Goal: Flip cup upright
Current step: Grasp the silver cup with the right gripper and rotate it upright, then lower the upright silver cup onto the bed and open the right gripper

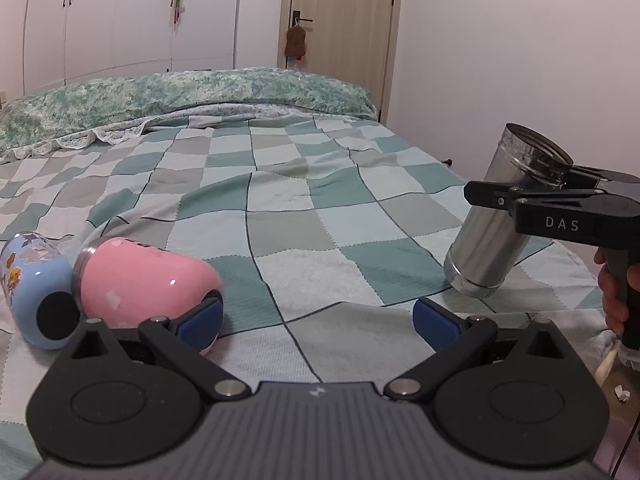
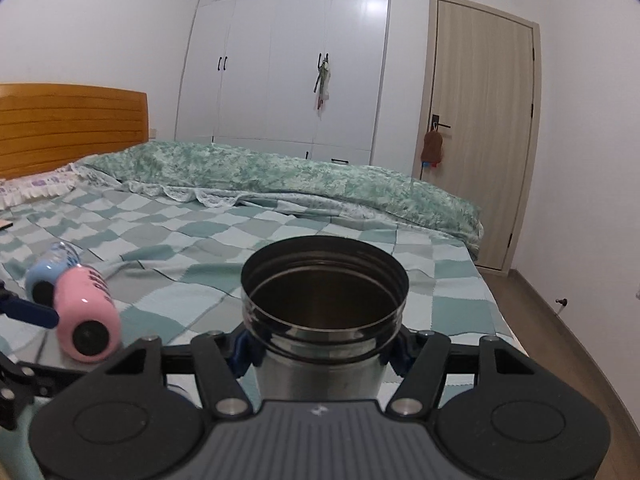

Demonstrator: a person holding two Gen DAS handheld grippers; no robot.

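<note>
1. The steel cup [image 1: 498, 216] is gripped around its upper body by the right claw [image 2: 320, 350], mouth up and leaning slightly. Its base seems to touch the checked blanket [image 1: 280, 208] near the bed's edge, though the contact is hard to judge.
2. Seen from the right wrist, the steel cup's open mouth fills the middle of the view, and the blue pads [image 2: 240, 350] press against its sides just under the threaded rim.
3. The left claw [image 1: 318, 322] is spread wide and holds nothing. It hovers low over the blanket, to the left of the steel cup and well apart from it.
4. A pink cup [image 1: 148, 278] lies on its side far to the left of the steel cup, its rounded end just beside or touching the left claw's left pad [image 1: 200, 320].
5. A light blue cup [image 1: 34, 276] lies on its side touching the pink cup, on the side farther from the steel cup.
6. Beyond the steel cup, a green flowered quilt [image 2: 280, 176] is bunched along the far side of the bed. Behind it stand a white wardrobe [image 2: 288, 60] and a door [image 2: 480, 128].
7. A hand [image 1: 614, 292] grips the right claw's handle, below and right of the steel cup.
</note>
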